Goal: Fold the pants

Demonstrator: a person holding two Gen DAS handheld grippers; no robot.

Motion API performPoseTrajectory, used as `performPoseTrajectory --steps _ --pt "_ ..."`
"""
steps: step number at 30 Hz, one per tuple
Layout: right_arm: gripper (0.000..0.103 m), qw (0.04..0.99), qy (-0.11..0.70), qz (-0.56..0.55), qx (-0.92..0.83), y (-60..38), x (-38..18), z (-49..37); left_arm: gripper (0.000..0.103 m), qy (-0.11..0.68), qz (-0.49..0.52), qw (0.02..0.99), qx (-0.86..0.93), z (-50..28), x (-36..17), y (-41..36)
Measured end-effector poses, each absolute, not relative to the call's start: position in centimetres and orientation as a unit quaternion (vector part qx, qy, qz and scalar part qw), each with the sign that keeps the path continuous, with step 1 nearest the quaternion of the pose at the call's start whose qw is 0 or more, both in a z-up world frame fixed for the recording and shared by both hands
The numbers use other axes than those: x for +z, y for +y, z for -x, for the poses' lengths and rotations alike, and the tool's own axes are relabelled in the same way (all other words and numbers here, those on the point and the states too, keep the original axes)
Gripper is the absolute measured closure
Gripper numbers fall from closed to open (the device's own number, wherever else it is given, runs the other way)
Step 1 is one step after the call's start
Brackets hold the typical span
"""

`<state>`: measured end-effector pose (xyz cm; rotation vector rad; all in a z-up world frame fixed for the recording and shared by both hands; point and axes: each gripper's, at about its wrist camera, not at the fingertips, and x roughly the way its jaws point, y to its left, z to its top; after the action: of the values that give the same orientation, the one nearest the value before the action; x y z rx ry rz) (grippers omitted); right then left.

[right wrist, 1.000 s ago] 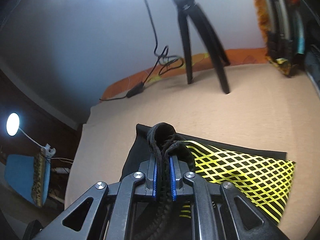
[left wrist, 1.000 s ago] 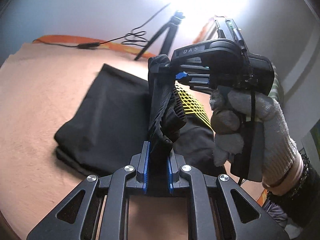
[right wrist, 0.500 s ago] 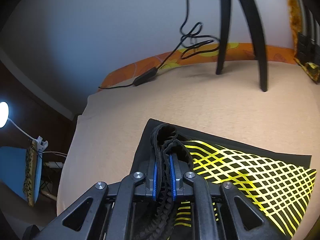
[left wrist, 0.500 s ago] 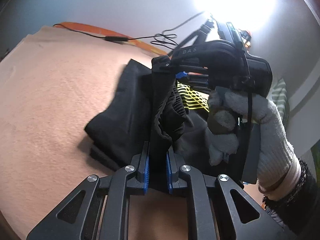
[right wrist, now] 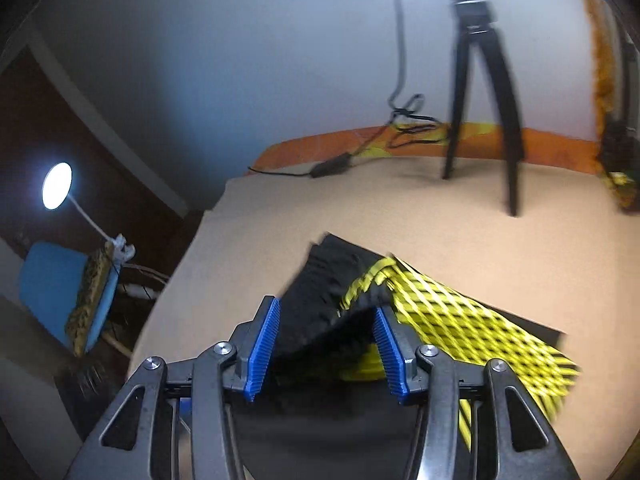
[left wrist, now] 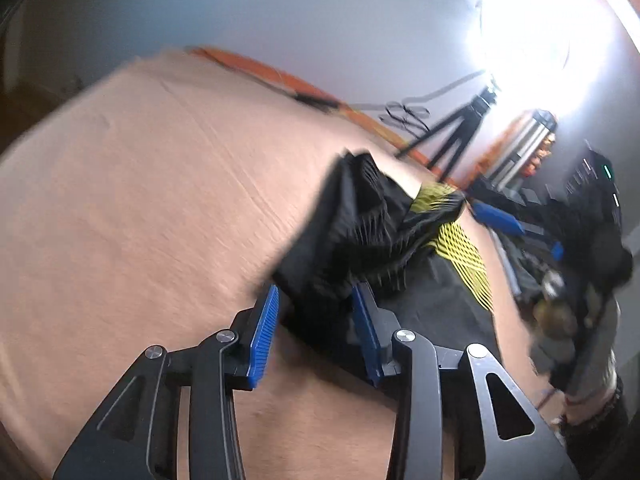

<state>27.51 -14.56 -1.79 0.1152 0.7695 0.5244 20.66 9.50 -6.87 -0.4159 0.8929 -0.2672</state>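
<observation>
Tripod [right wrist: 482,92], cable [right wrist: 400,120], desk lamp [right wrist: 58,186]

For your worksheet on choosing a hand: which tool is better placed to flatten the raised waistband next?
Probably the left tool: the bunched waistband of the pants rises just ahead of its opening pads, while the right tool sits lower, beneath the drooping fabric.

Two wrist views, close above the pants [left wrist: 360,240], angled downward. Shared: far tripod [right wrist: 480,92], peach surface [left wrist: 140,200].

Motion blur smeared the black pants with yellow mesh print [left wrist: 372,236], so folds were unreadable. The gloved hand [left wrist: 568,320] at right was a blurry mess, partly cut off.
</observation>
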Motion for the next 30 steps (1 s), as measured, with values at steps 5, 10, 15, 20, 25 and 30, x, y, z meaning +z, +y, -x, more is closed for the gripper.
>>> performPoseTrajectory --steps 5,10,15,20,25,30 --pt "0.040 0.907 0.344 -0.046 0.240 -18.8 -1.4 -25.9 0.055 0.403 0.141 0.890 -0.158 -21.1 -4.8 7.6" --pt "0.040 0.904 0.361 -0.069 0.219 -20.7 -1.8 -26.2 0.051 0.406 0.028 0.902 -0.147 -22.9 -5.0 3.1" --pt "0.040 0.907 0.369 -0.060 0.192 -22.5 -2.9 -25.9 0.051 0.445 0.000 0.890 -0.100 -25.5 -8.0 2.0" --pt "0.040 0.904 0.387 -0.084 0.160 -24.8 -4.7 -26.3 0.051 0.455 0.066 0.886 -0.058 -26.3 -8.8 4.8" --pt "0.040 0.884 0.421 -0.106 0.174 -26.2 -7.4 -27.2 0.049 0.450 0.111 0.884 -0.057 -26.2 -8.4 6.5" --pt "0.037 0.875 0.420 -0.121 0.207 -26.1 -7.9 -28.0 0.048 0.450 0.138 0.880 -0.065 -25.6 -6.6 7.8"
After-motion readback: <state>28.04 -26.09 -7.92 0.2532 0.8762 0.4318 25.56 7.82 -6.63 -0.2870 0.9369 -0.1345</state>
